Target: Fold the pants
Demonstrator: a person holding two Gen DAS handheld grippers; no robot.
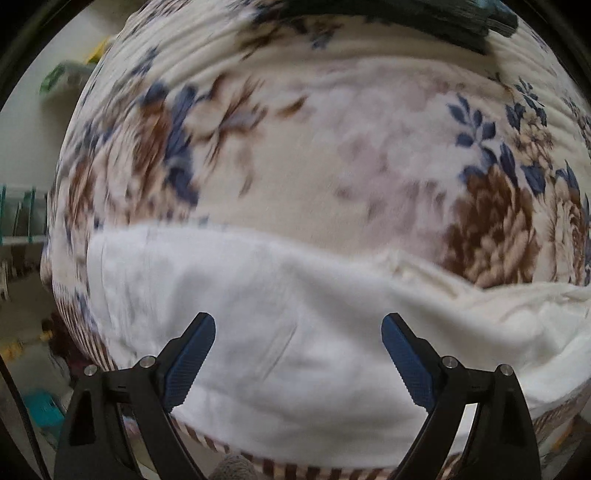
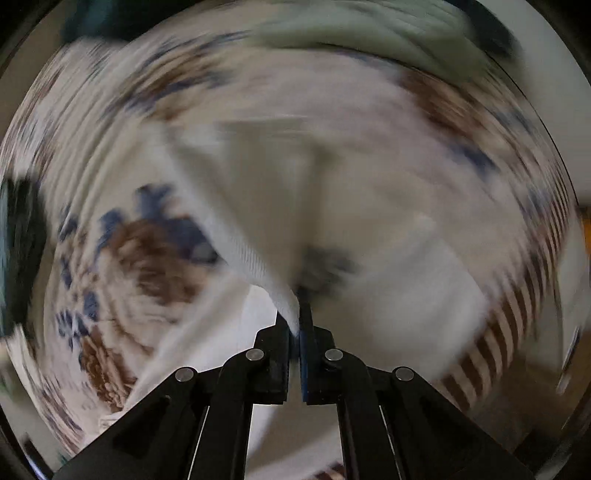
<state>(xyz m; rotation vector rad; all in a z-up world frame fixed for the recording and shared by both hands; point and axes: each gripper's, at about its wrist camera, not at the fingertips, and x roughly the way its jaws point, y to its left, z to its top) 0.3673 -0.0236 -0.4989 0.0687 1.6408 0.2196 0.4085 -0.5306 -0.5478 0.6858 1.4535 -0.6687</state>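
White pants (image 1: 280, 314) lie across the near part of a floral blanket (image 1: 295, 147), spreading to the right edge of the left wrist view. My left gripper (image 1: 298, 328) is open and empty just above the white cloth. My right gripper (image 2: 297, 317) is shut on a ribbed edge of the white pants (image 2: 258, 236) and holds it lifted, the cloth hanging from the fingertips. The right wrist view is strongly blurred by motion.
The blanket has brown and blue flowers and a striped border (image 1: 288, 469) at its near edge. Dark green folded clothes (image 1: 443, 18) lie at the far side. Shelves and clutter (image 1: 22, 221) stand beyond the bed's left edge.
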